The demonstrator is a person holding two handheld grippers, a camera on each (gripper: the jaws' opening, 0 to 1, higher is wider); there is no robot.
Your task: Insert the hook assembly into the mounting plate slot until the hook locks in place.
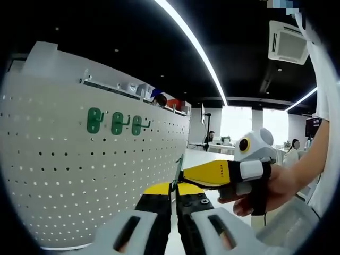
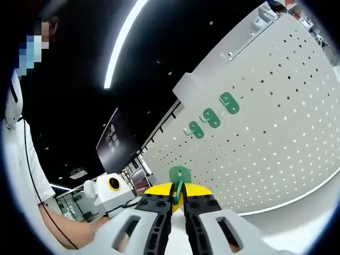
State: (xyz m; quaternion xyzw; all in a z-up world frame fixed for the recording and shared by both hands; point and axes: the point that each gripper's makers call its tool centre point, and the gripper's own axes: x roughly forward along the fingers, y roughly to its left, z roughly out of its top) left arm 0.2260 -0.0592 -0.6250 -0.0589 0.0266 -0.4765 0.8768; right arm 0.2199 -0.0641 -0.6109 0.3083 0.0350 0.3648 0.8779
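A white pegboard plate (image 1: 64, 180) stands at the left in the left gripper view, with three green hooks (image 1: 117, 122) seated in a row on it. The same plate (image 2: 276, 138) and hooks (image 2: 211, 117) show on the right in the right gripper view. A loose green hook (image 2: 179, 176) stands between the yellow tips of my right gripper (image 2: 178, 192), which is shut on it. In the left gripper view this hook (image 1: 177, 169) is a thin edge rising from my left gripper (image 1: 173, 189), also shut on it. The right gripper (image 1: 185, 175) reaches in from the right and meets it there.
A person's hand (image 1: 268, 191) holds the right gripper, and their white sleeve (image 2: 26, 159) fills the left of the right gripper view. Behind the plate lie an office with desks (image 1: 212, 151), other people and ceiling light strips (image 1: 196, 48). The plate's lower edge (image 2: 297, 196) rests on a white surface.
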